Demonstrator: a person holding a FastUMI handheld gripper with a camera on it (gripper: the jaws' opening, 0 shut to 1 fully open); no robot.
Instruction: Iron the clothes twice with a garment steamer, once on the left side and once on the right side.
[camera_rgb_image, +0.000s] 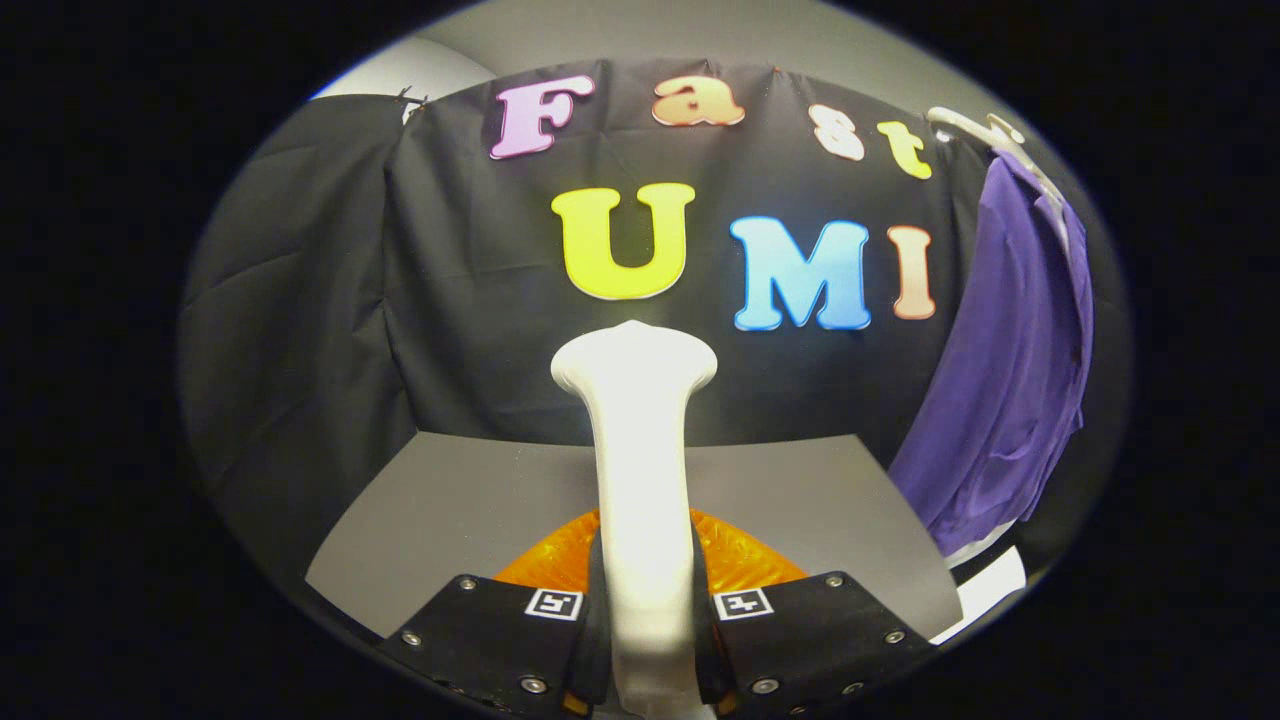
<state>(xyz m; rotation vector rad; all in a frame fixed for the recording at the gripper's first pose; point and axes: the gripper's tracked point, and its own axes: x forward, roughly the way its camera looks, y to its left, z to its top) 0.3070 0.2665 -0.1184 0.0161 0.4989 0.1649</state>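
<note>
the gripper is clamped on the white steamer, both fingers pressing its handle, which stands upright between them. the steamer's orange base sits on the grey table. right of the steamer and well apart, a purple shirt hangs from a white hanger.

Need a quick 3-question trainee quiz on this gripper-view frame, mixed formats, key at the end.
1. True or false: the gripper is shut on the white garment steamer.
2. Where does the purple garment hang? A) behind the fingers B) ahead, off to the right of the steamer, on a white hanger C) flat on the grey table
3. Fill in: the steamer's wide head points ____, away from the fingers.

Key: 1 true; 2 B; 3 up
</note>
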